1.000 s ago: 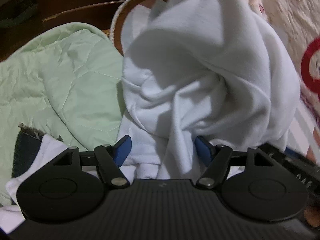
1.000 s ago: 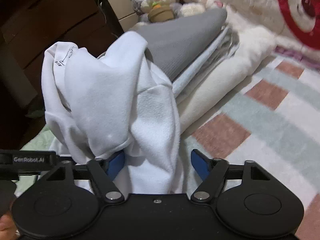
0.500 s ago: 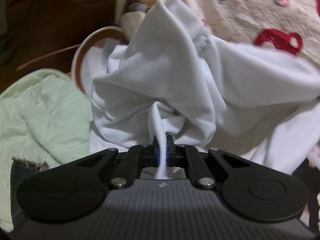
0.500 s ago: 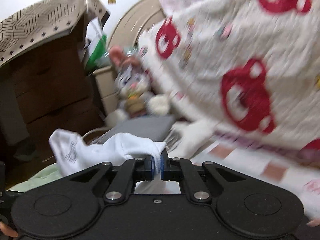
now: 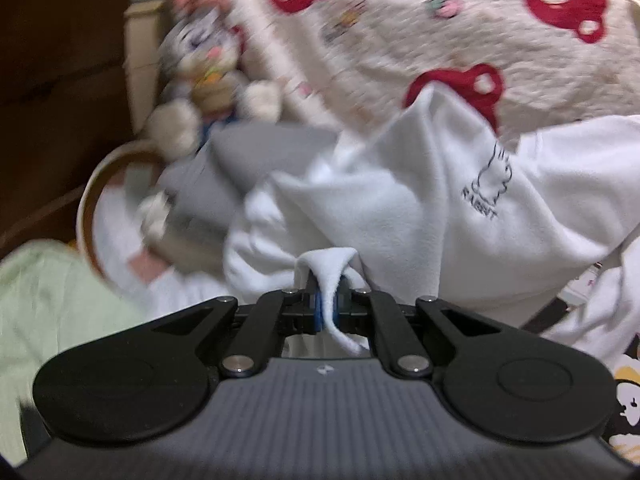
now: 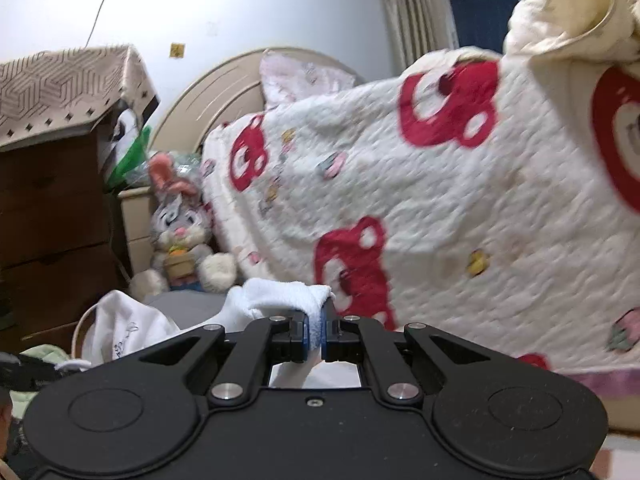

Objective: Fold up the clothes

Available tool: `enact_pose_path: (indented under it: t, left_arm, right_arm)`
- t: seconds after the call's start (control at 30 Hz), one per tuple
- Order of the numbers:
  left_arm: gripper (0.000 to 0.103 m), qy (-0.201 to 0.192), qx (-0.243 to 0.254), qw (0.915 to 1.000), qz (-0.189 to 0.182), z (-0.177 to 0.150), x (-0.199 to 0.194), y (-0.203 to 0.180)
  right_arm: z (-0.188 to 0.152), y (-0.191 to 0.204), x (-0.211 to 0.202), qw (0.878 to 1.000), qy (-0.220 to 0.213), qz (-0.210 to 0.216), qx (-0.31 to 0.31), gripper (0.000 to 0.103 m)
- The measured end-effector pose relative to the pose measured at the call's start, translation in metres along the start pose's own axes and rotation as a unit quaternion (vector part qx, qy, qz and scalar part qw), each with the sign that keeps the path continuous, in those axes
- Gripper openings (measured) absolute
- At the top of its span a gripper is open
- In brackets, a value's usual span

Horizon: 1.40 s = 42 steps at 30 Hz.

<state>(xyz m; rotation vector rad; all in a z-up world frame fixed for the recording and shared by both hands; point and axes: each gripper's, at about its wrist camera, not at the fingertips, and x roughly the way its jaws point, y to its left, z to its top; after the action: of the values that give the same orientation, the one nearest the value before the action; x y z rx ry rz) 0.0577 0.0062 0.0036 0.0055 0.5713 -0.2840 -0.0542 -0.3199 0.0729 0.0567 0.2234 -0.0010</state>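
A white sweatshirt (image 5: 420, 208) with a small rabbit print hangs bunched in front of the left wrist camera. My left gripper (image 5: 326, 310) is shut on a fold of its fabric. My right gripper (image 6: 316, 330) is shut on another edge of the same white sweatshirt (image 6: 276, 296), lifted high; the rest of it droops to the lower left (image 6: 124, 332).
A cream quilt with red bear prints (image 6: 440, 220) fills the right. A grey stuffed rabbit (image 6: 180, 232) sits by a folded grey pile (image 5: 256, 156). A round basket (image 5: 90, 204) and a green quilted garment (image 5: 52, 300) lie left. Dark wooden drawers (image 6: 48, 220) stand far left.
Both grippers closed on the white sweatshirt and lifted it upward from the pile. The views tilted up toward the quilt and headboard.
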Motion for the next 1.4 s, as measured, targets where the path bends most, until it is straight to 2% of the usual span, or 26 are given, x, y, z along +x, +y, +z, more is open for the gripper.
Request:
enact_pose_path:
  t: [0.1,0.2,0.3,0.43,0.5,0.6,0.63,0.7,0.73,0.77,0.8,0.83,0.9,0.97,1.03,1.1,1.17,1.23,1.3,1.4]
  left_arm:
    - [0.004,-0.035,0.034,0.9988,-0.008,0.030,-0.001,-0.017]
    - [0.004,-0.066,0.059,0.9959,-0.019,0.062,-0.001,-0.036]
    - [0.004,-0.080,0.069,0.9933,-0.045,0.080,0.008,-0.056]
    - [0.004,-0.096,0.088,0.9902,-0.051,0.094,0.029,-0.080]
    - [0.004,-0.111,0.088,0.9889,-0.045,0.110,0.038,-0.083]
    - [0.004,-0.153,0.078,0.9849,-0.018,0.147,0.051,-0.081]
    - [0.004,-0.160,0.080,0.9839,-0.007,0.159,0.060,-0.082]
    - [0.007,-0.158,0.073,0.9847,0.015,0.179,0.083,-0.082]
    - [0.009,-0.142,0.066,0.9874,0.022,0.180,0.101,-0.083]
    - [0.024,-0.125,0.060,0.9899,0.028,0.180,0.119,-0.084]
    - [0.040,-0.100,0.065,0.9922,0.036,0.174,0.136,-0.086]
    - [0.042,-0.073,0.069,0.9941,0.041,0.159,0.148,-0.088]
    - [0.043,-0.020,0.078,0.9955,0.049,0.125,0.171,-0.091]
    - [0.045,0.036,0.050,0.9980,0.013,0.080,0.176,-0.085]
    - [0.045,0.097,0.010,0.9947,-0.033,0.032,0.178,-0.078]
    - [0.045,0.136,0.019,0.9888,-0.058,-0.001,0.170,-0.084]
    - [0.045,0.174,0.031,0.9809,-0.081,-0.034,0.161,-0.090]
    - [0.045,0.173,0.066,0.9754,-0.120,-0.044,0.142,-0.106]
    - [0.050,0.168,0.095,0.9684,-0.158,-0.050,0.124,-0.121]
    - [0.050,0.171,0.122,0.9533,-0.217,-0.057,0.109,-0.144]
  right_arm:
    - [0.019,-0.021,-0.019,0.999,-0.018,-0.024,-0.009,0.005]
    - [0.035,-0.051,-0.036,0.999,-0.031,-0.040,0.017,0.005]
    - [0.041,-0.073,-0.049,0.998,-0.021,-0.055,0.027,0.005]
    - [0.047,-0.103,-0.061,0.994,0.001,-0.112,-0.008,0.005]
    - [0.053,-0.125,-0.065,0.991,0.008,-0.135,-0.001,0.005]
    - [0.069,-0.155,-0.066,0.983,0.005,-0.182,-0.034,0.005]
    - [0.074,-0.167,-0.062,0.977,0.000,-0.205,-0.052,0.006]
    - [0.074,-0.194,-0.042,0.968,0.022,-0.240,-0.064,0.007]
    - [0.071,-0.209,-0.030,0.964,0.036,-0.256,-0.064,0.014]
    - [0.062,-0.220,-0.017,0.962,0.053,-0.262,-0.056,0.037]
    - [0.052,-0.232,-0.004,0.960,0.070,-0.267,-0.048,0.048]
    - [0.036,-0.241,0.007,0.953,0.084,-0.288,-0.039,0.055]
    - [0.000,-0.250,0.021,0.946,0.117,-0.303,-0.012,0.055]
    - [-0.042,-0.249,0.024,0.945,0.147,-0.288,0.040,0.055]
    - [-0.080,-0.242,0.025,0.944,0.176,-0.267,0.077,0.054]
    - [-0.114,-0.228,0.022,0.944,0.206,-0.238,0.100,0.054]
    - [-0.140,-0.204,0.018,0.946,0.234,-0.207,0.090,0.054]
    - [-0.163,-0.178,0.012,0.948,0.258,-0.173,0.076,0.054]
    - [-0.176,-0.153,0.004,0.952,0.268,-0.137,0.055,0.054]
    - [-0.185,-0.118,-0.006,0.957,0.276,-0.082,0.030,0.054]
